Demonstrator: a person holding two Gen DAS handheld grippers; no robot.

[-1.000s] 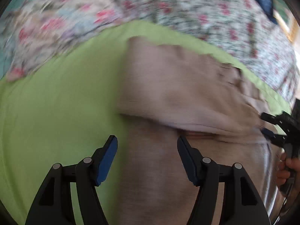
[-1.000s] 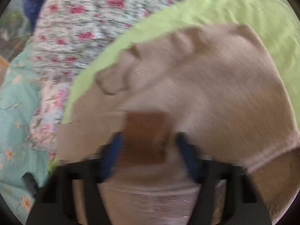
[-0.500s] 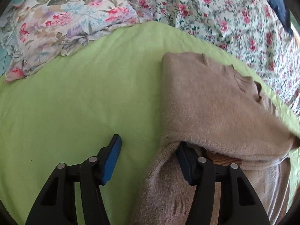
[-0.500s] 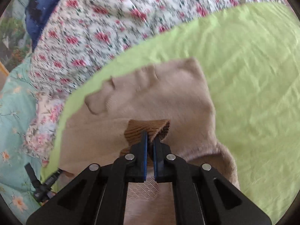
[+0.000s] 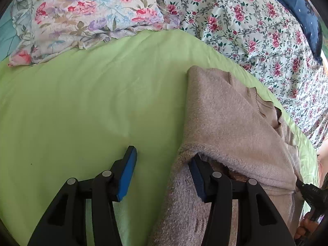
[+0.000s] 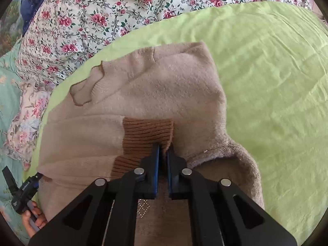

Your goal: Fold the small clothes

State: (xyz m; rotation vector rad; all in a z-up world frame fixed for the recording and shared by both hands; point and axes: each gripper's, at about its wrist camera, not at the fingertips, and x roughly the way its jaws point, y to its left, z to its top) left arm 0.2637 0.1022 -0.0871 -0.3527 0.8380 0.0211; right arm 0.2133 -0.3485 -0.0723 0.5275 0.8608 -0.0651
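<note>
Your right hand-held gripper (image 6: pixel 163 152) still pinches the brown ribbed cuff (image 6: pixel 143 135) of the beige fleece sweater (image 5: pixel 229 123), now laid flat; your left hand-held gripper (image 5: pixel 162 168), narrowed, stands half-open.

Bedroom in a home; work surface is a made bed.
Green sheet (image 5: pixel 86 110) spread flat; floral pillow (image 5: pixel 82 14) at its far edge; rose-print quilt (image 5: pixel 256 30) bunched beside it; navy star-print cloth (image 5: pixel 297 10) beyond; teal flowered bedding (image 6: pixel 8 94) at the side; beige sweater (image 6: pixel 164 94) lying on the sheet.
</note>
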